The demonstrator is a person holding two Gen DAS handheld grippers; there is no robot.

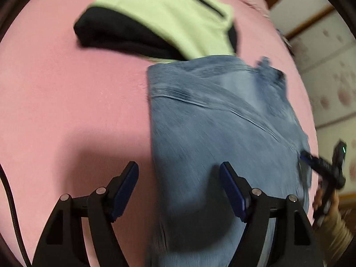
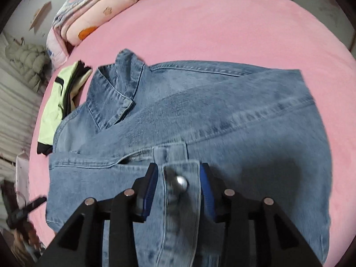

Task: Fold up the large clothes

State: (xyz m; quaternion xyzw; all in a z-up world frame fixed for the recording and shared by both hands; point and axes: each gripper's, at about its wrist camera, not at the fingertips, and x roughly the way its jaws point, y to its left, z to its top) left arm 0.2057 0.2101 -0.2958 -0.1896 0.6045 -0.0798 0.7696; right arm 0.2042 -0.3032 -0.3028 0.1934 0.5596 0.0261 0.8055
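Note:
A blue denim jacket [image 1: 222,115] [image 2: 222,111] lies folded on the pink bed [image 1: 66,89] [image 2: 222,22], its collar [image 2: 120,84] toward the far left. My left gripper [image 1: 179,166] hangs open over the jacket's left edge, one finger above pink sheet, the other above denim, nothing between its pads. My right gripper [image 2: 178,166] is down on the jacket and part open. A denim cuff with a metal button [image 2: 181,182] lies between its fingers, and the pads do not squeeze it. From the left wrist view, the right gripper [image 1: 311,159] shows blurred at the jacket's right edge, held by a hand [image 1: 329,204].
A lime-green and black garment [image 1: 166,17] [image 2: 53,111] lies beyond the jacket's collar end. Folded quilts [image 2: 93,11] are stacked at the bed's far left, a pale puffer jacket [image 2: 24,60] beside them. A papered wall [image 1: 329,66] runs past the bed's right edge.

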